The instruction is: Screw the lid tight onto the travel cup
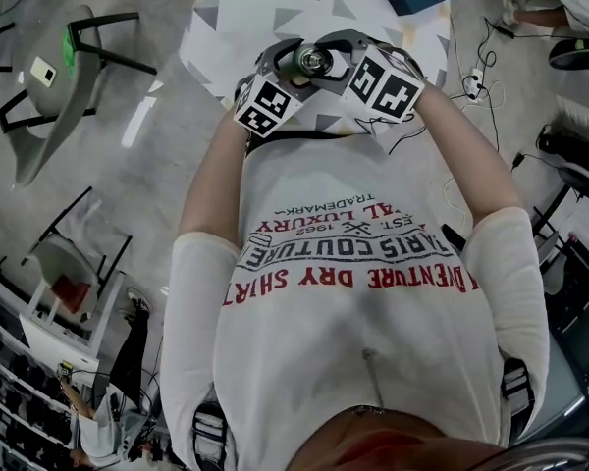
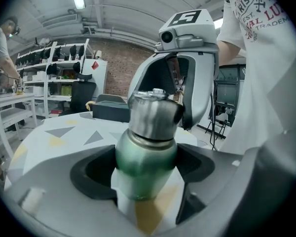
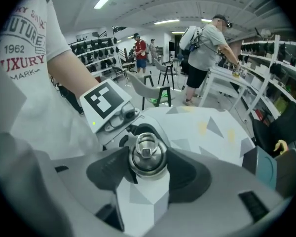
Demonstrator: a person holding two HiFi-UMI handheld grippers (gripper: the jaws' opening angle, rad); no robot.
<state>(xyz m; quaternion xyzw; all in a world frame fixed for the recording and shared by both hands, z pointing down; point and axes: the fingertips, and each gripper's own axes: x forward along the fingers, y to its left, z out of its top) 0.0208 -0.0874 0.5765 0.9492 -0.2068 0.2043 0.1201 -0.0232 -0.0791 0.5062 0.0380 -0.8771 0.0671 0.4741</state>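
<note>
Over the triangle-patterned table, the left gripper is clamping the green travel cup around its body, with the cup's long axis standing nearly upright. The right gripper is pointing steeply down along that same axis. Its jaws are pinching the steel lid sitting on the cup's mouth, so I'd judge the tightening twist is turning about that axis.

The lid sits atop the travel cup, over the table.
</note>
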